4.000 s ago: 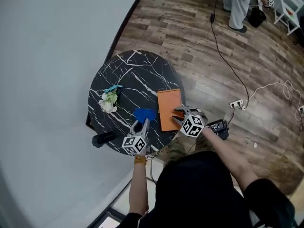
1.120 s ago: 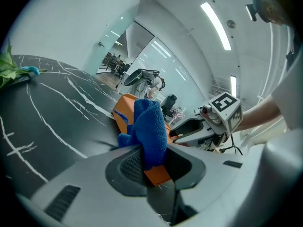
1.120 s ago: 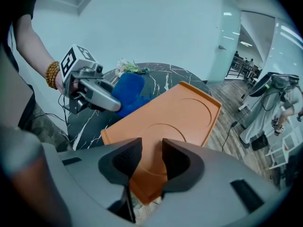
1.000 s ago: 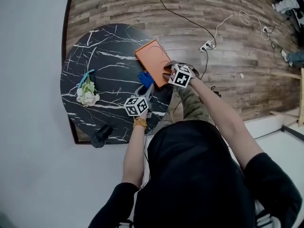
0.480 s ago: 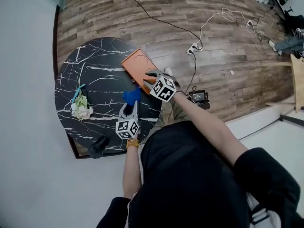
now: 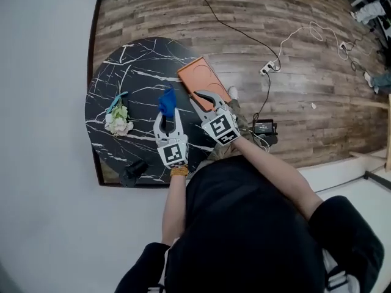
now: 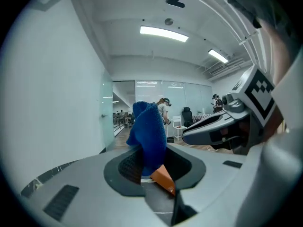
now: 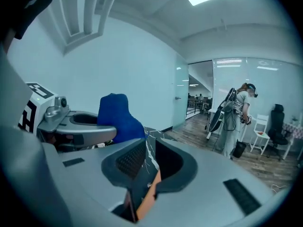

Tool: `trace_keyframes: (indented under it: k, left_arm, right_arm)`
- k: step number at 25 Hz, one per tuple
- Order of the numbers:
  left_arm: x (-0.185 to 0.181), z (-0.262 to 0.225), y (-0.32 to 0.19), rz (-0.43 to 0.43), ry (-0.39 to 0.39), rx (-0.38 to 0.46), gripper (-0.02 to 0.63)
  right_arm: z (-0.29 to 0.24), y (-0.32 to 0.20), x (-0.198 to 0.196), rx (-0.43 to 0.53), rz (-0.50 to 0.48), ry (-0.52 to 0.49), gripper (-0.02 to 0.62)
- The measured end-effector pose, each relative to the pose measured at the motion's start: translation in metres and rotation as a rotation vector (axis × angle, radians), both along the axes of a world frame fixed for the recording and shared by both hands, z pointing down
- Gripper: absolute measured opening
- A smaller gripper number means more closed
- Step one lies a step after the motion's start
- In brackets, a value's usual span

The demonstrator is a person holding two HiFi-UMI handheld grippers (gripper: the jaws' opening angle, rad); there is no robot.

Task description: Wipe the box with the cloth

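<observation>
Counting what is here: one round table [image 6: 131, 78], one orange box [image 6: 194, 77], one blue cloth [image 6: 167, 99], one small bunch of white flowers [image 6: 117, 121] and two grippers.

The left gripper [image 6: 167, 115] is clamped on the cloth, which stands up bunched from between its jaws. The right gripper [image 6: 204, 101] has just been closing its jaws; they now stand narrowly apart with nothing clamped between them.

In the head view the box lies flat at about 2 o'clock on the table, near the rim. Its near end sits at 12 o'clock from the right gripper's tips and at 1 o'clock from the cloth. In the right gripper view the box shows low through the gap.

The flowers lie at 9 o'clock from the left gripper, well apart from it.

The table is black, stone-like, with white veins. The box is a smooth, thin rectangle with a rounded outline pressed into its top. The cloth looks soft and nubby. The floor [image 6: 305, 35] is wood plank.
</observation>
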State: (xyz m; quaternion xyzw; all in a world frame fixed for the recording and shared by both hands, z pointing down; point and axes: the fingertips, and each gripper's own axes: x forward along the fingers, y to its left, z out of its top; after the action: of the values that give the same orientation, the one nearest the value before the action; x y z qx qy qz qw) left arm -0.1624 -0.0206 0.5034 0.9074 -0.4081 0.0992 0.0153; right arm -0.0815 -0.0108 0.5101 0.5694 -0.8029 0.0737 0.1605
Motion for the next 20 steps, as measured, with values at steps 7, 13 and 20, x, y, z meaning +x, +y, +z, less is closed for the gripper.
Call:
trace_keyframes:
  k: [7, 13, 20]
  left_arm:
    - [-0.001, 0.005, 0.001, -0.065, -0.013, -0.015, 0.098]
    - [-0.001, 0.007, 0.006, -0.080, -0.014, -0.018, 0.098]
    - [0.000, 0.010, 0.009, -0.081, -0.024, -0.029, 0.099]
  right_arm:
    - [-0.003, 0.004, -0.002, -0.006, 0.005, 0.063, 0.015]
    - [0.005, 0.008, -0.007, -0.025, -0.014, 0.083, 0.014]
    - [0.006, 0.010, -0.010, -0.031, -0.034, 0.091, 0.012]
